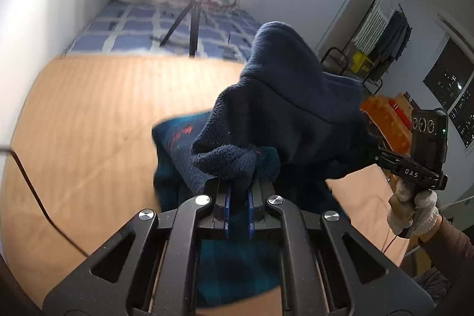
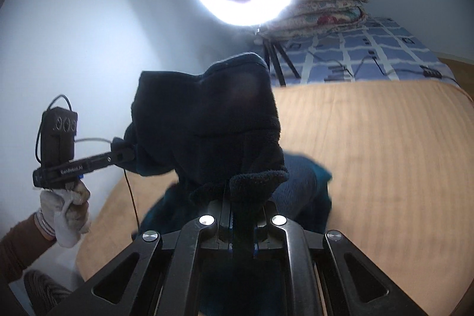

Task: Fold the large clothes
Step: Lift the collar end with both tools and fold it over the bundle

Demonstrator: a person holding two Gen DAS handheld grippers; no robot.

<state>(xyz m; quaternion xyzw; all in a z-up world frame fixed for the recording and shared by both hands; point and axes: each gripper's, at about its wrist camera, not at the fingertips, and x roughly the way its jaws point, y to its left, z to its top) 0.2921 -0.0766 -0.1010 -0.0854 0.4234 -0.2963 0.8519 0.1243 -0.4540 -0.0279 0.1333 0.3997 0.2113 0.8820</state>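
Pinching the navy fleece [image 1: 284,114], both claws hold it above the table [image 1: 89,114].

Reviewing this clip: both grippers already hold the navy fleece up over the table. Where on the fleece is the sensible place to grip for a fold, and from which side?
At its edge, near the corners, coming from the person's side. The left gripper and right gripper each pinch a rolled edge of the fleece, so it hangs between them while its lower part trails on the table.

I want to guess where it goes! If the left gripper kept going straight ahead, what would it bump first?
The left gripper is shut on the navy fleece garment, so the lifted fleece comes first.
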